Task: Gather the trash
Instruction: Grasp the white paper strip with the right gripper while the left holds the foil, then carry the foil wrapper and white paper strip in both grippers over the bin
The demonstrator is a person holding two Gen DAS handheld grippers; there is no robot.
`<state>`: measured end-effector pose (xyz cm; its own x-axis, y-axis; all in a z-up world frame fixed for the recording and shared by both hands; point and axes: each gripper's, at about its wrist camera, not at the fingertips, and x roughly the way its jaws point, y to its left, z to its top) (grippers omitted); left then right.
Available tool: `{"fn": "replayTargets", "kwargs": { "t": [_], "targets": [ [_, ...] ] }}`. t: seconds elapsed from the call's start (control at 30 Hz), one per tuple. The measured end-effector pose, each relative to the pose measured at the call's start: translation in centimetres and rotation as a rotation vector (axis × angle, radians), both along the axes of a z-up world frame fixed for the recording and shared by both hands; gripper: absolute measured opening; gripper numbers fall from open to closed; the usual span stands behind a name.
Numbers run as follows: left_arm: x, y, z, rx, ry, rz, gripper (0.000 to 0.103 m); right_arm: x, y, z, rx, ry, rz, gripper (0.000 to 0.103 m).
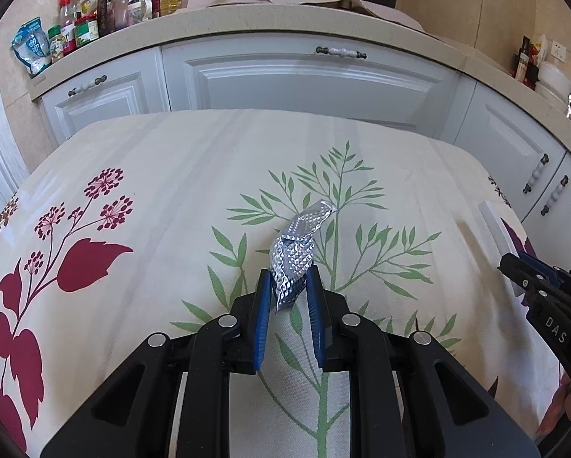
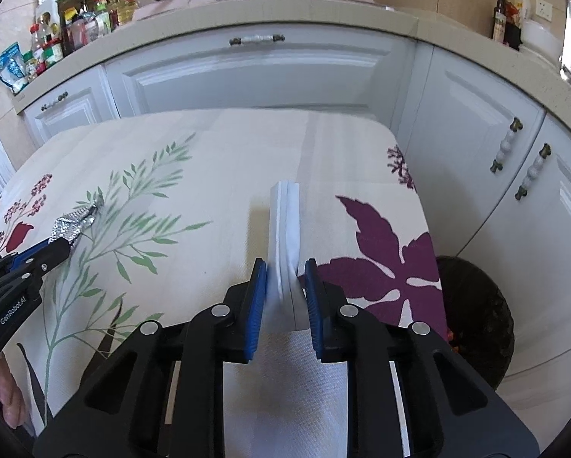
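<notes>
Over the flowered tablecloth (image 1: 163, 175), a crinkled silver foil wrapper (image 1: 295, 257) is being pinched between the pads of the left gripper (image 1: 288, 288), while a folded white tissue (image 2: 284, 236) is being clamped by the right gripper (image 2: 285, 280). Beyond the table's right corner, a dark bin (image 2: 480, 313) is being shown on the floor, its contents unclear. Farther back, bottles (image 1: 79, 23) are being kept on the counter (image 1: 285, 19).

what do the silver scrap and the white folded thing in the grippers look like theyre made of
Silver scrap in the left hand-held gripper: looks like thin metallic foil or foil-coated wrapper, shiny, embossed with a small diamond pattern, and crumpled.

White folded thing in the right hand-held gripper: probably paper tissue or a napkin, matte, in soft stacked layers that buckle where the pads squeeze them. Thin cloth cannot be ruled out.
</notes>
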<state>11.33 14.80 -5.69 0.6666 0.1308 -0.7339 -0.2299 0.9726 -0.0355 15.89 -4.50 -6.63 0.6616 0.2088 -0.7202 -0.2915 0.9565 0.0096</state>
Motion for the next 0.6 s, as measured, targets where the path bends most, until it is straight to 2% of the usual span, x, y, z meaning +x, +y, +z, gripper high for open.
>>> {"fn": "replayTargets", "kwargs": {
  "t": [0.17, 0.33, 0.6],
  "targets": [
    [-0.9, -0.2, 1.0, 0.005, -0.045, 0.0, 0.02, -1.3, -0.3, 1.2, 0.024, -0.08, 0.002, 0.02],
    [-2.0, -0.9, 2.4, 0.032, -0.105, -0.001, 0.02, -2.6, -0.5, 2.1, 0.034, -0.133, 0.007, 0.02],
    [-3.5, -1.9, 4.4, 0.034, -0.166, -0.012, 0.02, -4.7, -1.7, 4.4, 0.074, -0.202, 0.006, 0.02]
  ]
}}
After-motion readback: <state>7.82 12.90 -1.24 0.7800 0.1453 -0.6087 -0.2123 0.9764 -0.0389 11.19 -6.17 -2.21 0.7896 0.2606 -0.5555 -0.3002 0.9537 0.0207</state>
